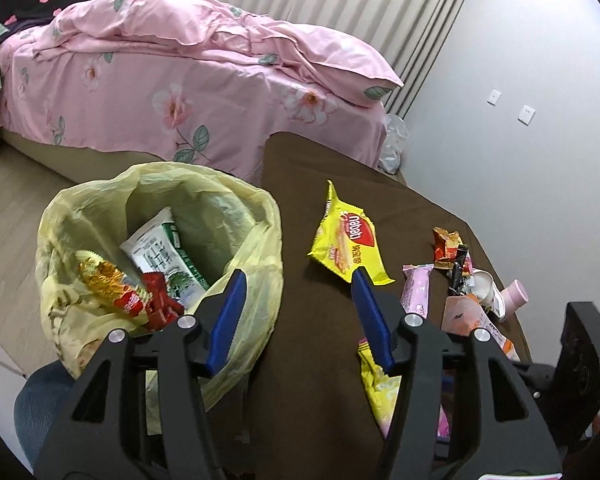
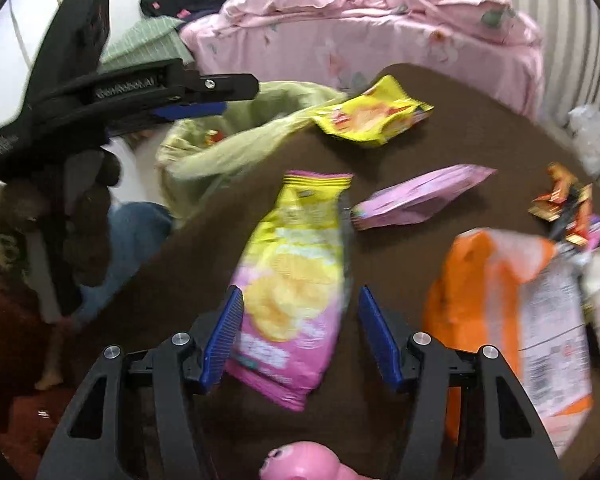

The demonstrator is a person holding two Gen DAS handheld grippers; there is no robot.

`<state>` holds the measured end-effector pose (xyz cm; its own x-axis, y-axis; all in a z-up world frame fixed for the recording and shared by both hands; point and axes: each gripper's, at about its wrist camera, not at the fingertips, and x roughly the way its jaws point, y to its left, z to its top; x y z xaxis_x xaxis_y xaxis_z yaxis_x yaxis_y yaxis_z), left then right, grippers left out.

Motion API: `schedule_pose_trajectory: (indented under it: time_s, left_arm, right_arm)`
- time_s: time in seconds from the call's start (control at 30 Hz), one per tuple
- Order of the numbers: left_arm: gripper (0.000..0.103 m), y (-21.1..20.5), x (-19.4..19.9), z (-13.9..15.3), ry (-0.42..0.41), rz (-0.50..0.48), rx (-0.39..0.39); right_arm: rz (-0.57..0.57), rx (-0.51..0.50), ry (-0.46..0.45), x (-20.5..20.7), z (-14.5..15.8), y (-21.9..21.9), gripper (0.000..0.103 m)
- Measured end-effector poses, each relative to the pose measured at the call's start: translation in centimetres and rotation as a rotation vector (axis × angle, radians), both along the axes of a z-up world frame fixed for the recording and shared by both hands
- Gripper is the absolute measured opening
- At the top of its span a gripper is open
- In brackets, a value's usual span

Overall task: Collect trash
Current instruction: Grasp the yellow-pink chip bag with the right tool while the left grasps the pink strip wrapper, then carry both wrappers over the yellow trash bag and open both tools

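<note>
My left gripper (image 1: 298, 280) is open with nothing between its fingers, hovering at the table's edge beside the yellow trash bag (image 1: 100, 208). The bag gapes open and holds several wrappers, among them a green-white packet (image 1: 160, 252). On the brown table (image 1: 300, 360) lies a yellow wafer packet (image 1: 348, 240), just beyond my right finger. My right gripper (image 2: 300, 294) is open, its jaws either side of a yellow-and-pink chip bag (image 2: 292, 280) that lies flat on the table; the right pad stands apart from it. The left gripper (image 2: 220, 98) shows over the trash bag (image 2: 228, 140) in the right wrist view.
More litter lies on the table: a pink wrapper (image 2: 420, 196), an orange-white bag (image 2: 500, 280), small orange wrappers (image 1: 446, 246) and a paper cup (image 1: 486, 286). A pink toy (image 2: 300, 460) sits at the near edge. A bed with a pink quilt (image 1: 180, 80) stands behind. A person's denim knee (image 1: 40, 400) is below the bag.
</note>
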<state>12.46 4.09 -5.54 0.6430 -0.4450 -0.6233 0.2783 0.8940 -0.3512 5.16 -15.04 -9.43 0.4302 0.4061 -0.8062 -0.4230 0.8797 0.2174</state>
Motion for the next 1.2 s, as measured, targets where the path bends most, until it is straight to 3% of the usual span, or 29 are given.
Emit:
schedule_pose_trajectory:
  time_s: [0.07,0.1,0.13,0.17,0.33,0.47,0.67,0.8,0.83,0.9,0.93,1.03,1.2]
  left_arm:
    - [0.052,0.2,0.0,-0.1,0.006,0.002,-0.008]
    - [0.052,0.1,0.0,-0.2,0.008,0.003,-0.01]
    - [0.052,0.1,0.0,-0.2,0.009,0.002,-0.01]
    - [0.052,0.0,0.0,-0.2,0.01,0.002,-0.01]
    - [0.052,-1.0,-0.1,-0.3,0.018,-0.026,-0.004]
    - [0.052,-3.3,-0.2,-0.5,0.026,-0.092,0.012]
    - [0.052,-9.5,-0.6,-1.5,0.05,-0.26,0.135]
    - [0.051,-12.7,-0.2,-3.0,0.088,-0.296,0.236]
    - [0.047,-13.1,-0.2,-3.2,0.09,-0.295,0.253]
    - [0.022,-13.8,-0.1,-3.6,0.097,-0.298,0.283]
    - [0.018,-14.1,-0.3,-3.7,0.098,-0.304,0.289]
    - [0.01,-14.3,-0.9,-3.3,0.08,-0.309,0.286]
    - [0.007,-13.7,-1.3,-2.1,0.055,-0.305,0.252]
  right_arm:
    - [0.014,-0.001,-0.01,-0.3,-0.2,0.0,0.04]
    - [0.033,-0.013,-0.029,-0.5,0.0,0.3,0.03]
    - [0.046,-0.04,-0.06,-1.0,0.4,0.6,0.013]
    - [0.046,-0.054,-0.075,-1.1,0.6,0.6,0.007]
    - [0.012,-0.003,-0.14,-1.8,3.2,-1.7,0.007]
    - [-0.115,0.029,-0.218,-2.2,5.6,-6.2,0.007]
    - [-0.318,0.029,-0.259,-2.9,6.2,-12.5,0.007]
    - [-0.384,0.048,-0.258,-3.5,5.3,-15.0,0.007]
    - [-0.391,0.054,-0.255,-3.7,5.1,-15.5,0.007]
    - [-0.403,0.061,-0.247,-4.0,4.6,-16.0,0.007]
    - [-0.407,0.059,-0.245,-4.0,4.4,-16.2,0.007]
    - [-0.417,0.06,-0.244,-4.2,4.0,-16.7,0.007]
    - [-0.426,0.069,-0.245,-4.2,4.0,-16.7,0.007]
